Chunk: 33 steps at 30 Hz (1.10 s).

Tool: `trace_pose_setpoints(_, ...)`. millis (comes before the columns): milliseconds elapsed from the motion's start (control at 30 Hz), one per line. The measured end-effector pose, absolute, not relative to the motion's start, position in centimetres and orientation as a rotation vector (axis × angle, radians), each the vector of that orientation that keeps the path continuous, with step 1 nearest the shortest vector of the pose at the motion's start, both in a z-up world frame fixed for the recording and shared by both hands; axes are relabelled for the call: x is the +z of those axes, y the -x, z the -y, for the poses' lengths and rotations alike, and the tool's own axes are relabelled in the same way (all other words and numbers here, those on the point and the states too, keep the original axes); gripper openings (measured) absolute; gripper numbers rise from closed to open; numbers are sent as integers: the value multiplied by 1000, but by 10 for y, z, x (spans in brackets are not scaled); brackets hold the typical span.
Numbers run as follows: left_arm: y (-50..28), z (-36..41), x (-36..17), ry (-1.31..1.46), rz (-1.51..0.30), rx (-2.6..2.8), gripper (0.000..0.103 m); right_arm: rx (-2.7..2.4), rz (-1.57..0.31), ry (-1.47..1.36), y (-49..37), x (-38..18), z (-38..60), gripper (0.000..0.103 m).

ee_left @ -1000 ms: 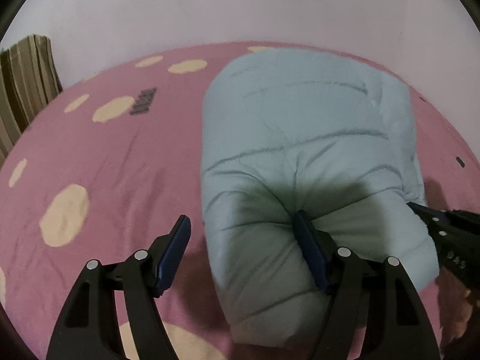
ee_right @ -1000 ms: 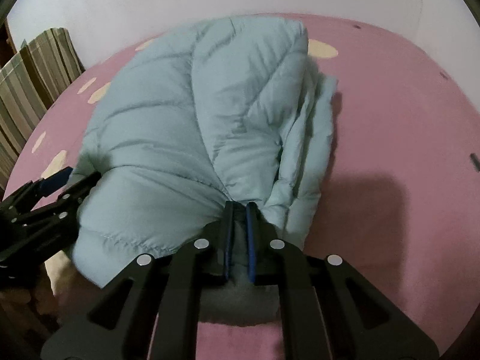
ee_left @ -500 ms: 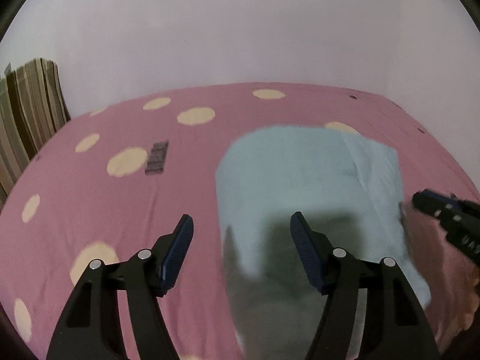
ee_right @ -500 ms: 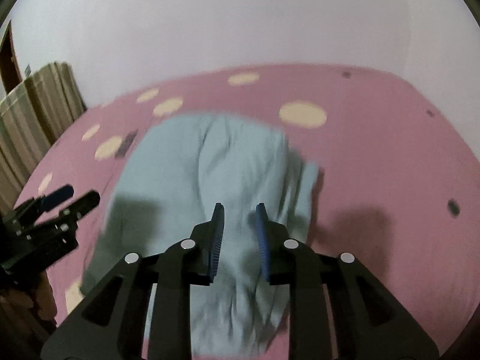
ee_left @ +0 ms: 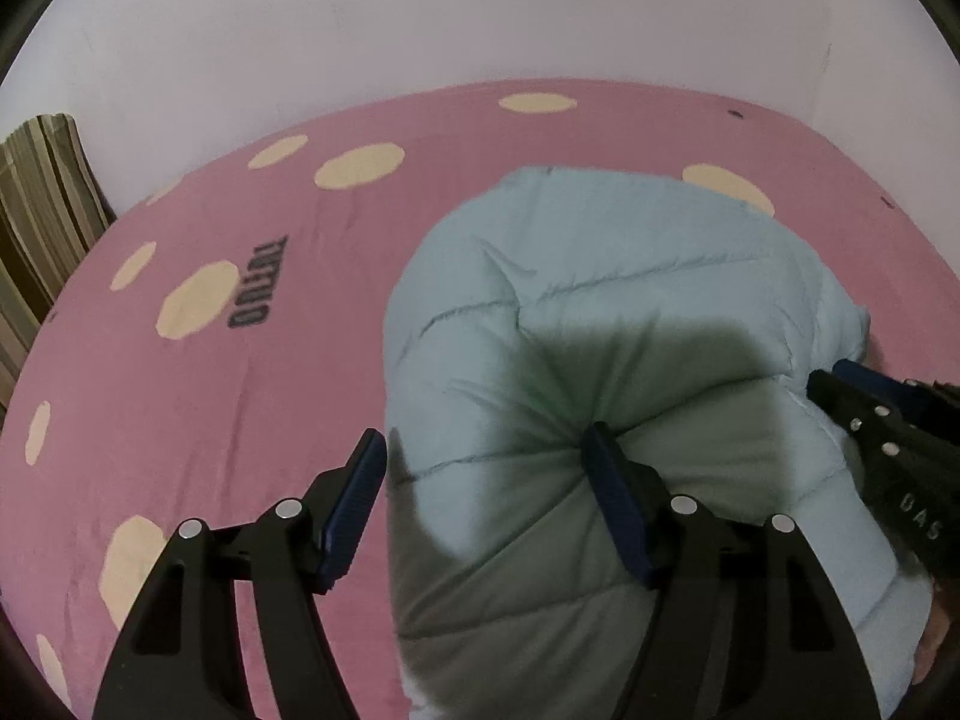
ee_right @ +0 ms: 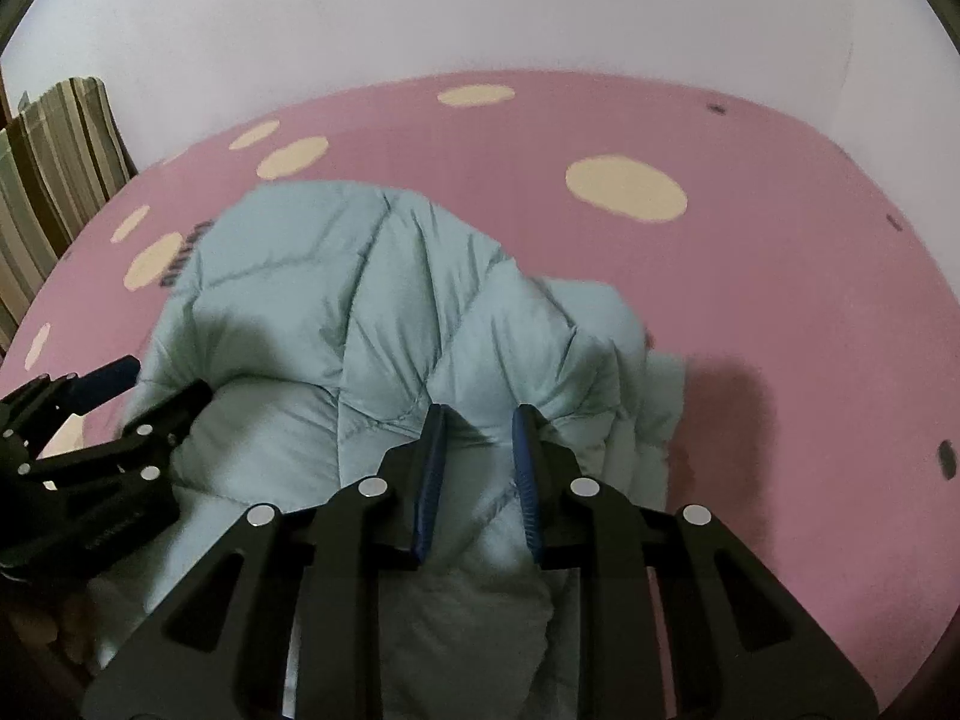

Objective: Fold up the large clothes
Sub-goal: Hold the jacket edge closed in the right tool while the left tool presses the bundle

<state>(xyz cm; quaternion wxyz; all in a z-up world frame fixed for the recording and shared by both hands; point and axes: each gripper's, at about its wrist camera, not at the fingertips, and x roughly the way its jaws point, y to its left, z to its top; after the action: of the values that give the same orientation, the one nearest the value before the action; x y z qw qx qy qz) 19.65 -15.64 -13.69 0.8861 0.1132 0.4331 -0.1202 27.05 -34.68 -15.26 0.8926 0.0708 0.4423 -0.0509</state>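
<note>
A pale blue puffy jacket (ee_left: 600, 300) lies folded in a thick bundle on a pink sheet (ee_left: 240, 420) with cream dots. My left gripper (ee_left: 483, 438) stands open and wide over the bundle's left edge. Its right finger (ee_left: 606, 492) dents the padding, and its left finger (ee_left: 360, 480) sits just beside the edge. In the right wrist view the jacket (ee_right: 360, 300) fills the middle. My right gripper (ee_right: 480, 411) has its jaws a little apart, tips pushed into the padding, with a ridge of fabric between the pads. Each gripper shows at the other view's edge: right gripper (ee_left: 840, 378), left gripper (ee_right: 165, 378).
The pink sheet spreads wide to the left and beyond the jacket, up to a pale wall (ee_left: 480, 30). A striped brown cloth (ee_left: 42, 210) hangs at the far left. Dark printed lettering (ee_left: 258, 285) marks the sheet left of the jacket.
A second ago the right gripper was shut on a pinch of jacket; it let go. Both grippers drew back from the jacket, then came close again and now push into it.
</note>
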Motion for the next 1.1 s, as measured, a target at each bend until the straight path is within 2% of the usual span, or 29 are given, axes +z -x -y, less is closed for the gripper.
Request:
trace_pose_setpoints(367,-205,160,-160,-217,-923,-238,69,-100,-931,-178,-280,-182,352,23)
trace_pose_setpoints(1100,-205,159,-171,-206,-891,-241,70,-135,-892,-139,-274,-186,345,23)
